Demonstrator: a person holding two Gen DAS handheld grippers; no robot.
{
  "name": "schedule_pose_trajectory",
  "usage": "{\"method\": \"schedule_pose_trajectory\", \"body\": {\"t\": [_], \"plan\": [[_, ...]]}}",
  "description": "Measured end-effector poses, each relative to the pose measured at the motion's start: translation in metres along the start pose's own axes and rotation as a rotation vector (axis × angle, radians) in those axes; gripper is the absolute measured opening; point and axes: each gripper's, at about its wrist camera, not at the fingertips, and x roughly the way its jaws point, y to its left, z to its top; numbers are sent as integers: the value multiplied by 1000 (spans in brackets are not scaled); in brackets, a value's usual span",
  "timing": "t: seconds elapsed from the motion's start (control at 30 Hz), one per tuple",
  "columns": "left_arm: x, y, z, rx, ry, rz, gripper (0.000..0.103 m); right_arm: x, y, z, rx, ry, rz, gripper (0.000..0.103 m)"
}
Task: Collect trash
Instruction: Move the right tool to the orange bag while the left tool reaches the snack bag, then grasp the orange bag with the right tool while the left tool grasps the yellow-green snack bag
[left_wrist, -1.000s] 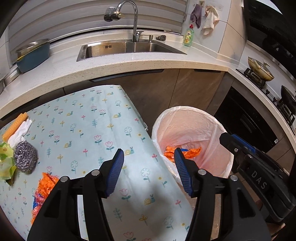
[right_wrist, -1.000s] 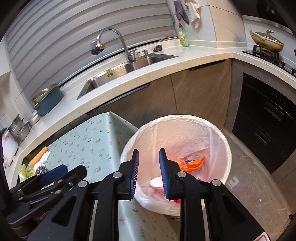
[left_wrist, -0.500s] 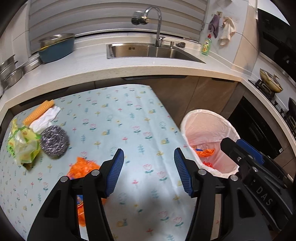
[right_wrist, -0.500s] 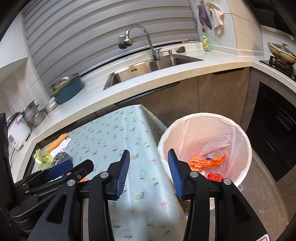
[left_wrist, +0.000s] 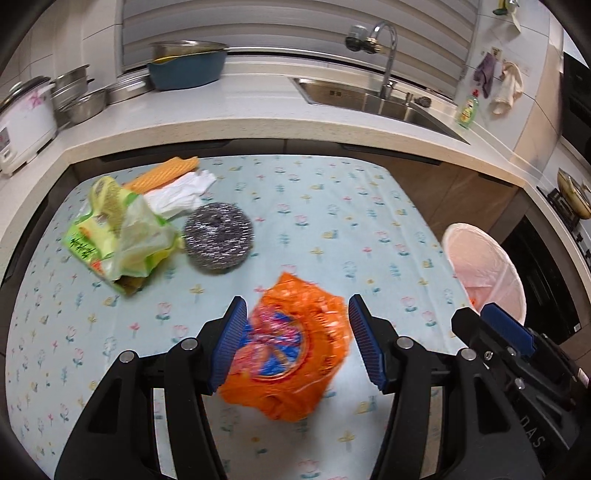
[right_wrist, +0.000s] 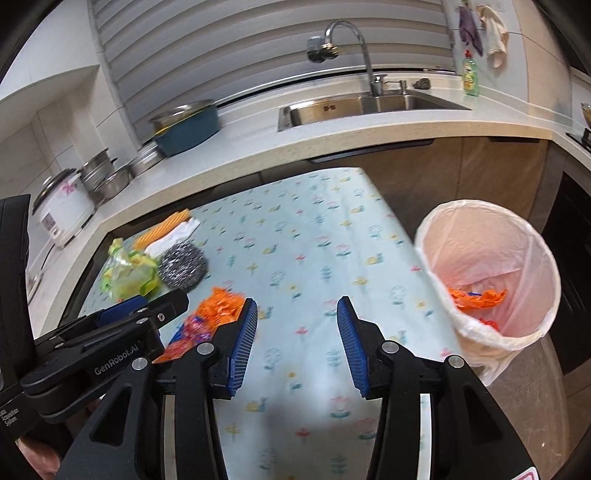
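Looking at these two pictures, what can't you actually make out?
- Orange wrapper: print blurred in the left view; half hidden behind the fingers in the right view.
- Bin: its bottom is hidden by its own wall; cut off by the right gripper in the left view.
- Green bag: lettering too small.

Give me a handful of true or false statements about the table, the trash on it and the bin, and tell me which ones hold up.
1. The crumpled orange plastic wrapper lies on the floral tablecloth between the open fingers of the left hand-held gripper. True.
2. The right hand-held gripper is clamped on the round steel wool scrubber. False: it is open and empty, over bare cloth.
3. The white-lined trash bin is empty. False: orange and red scraps lie inside.
4. The yellow-green plastic bag lies beside the scrubber. True.
5. The bin stands on the table. False: it stands on the floor off the table's edge.
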Motion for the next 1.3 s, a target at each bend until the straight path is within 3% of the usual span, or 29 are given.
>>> {"method": "schedule_pose_trajectory", "body": {"t": [0.27, 0.53, 0.73, 1.07, 1.17, 1.27, 1.3], "plan": [[-7, 52, -9, -53, -3, 53, 55, 21, 40, -20, -24, 57, 29, 51], [-13, 88, -12, -63, -30, 105, 62, 39, 72, -35, -50, 103, 46, 57], [-15, 106, -5, -44, -79, 146, 74, 54, 76, -41, -27, 134, 34, 57], [13, 122, 13, -10, -70, 162, 74, 81, 79, -45, -12, 177, 30, 57], [24, 124, 19, -1, -63, 164, 70, 88, 78, -45, -12, 183, 28, 58], [36, 125, 22, 0, -35, 154, 53, 92, 80, -43, -24, 177, 25, 58], [40, 125, 23, -4, -25, 147, 42, 93, 81, -42, -29, 176, 26, 59]]}}
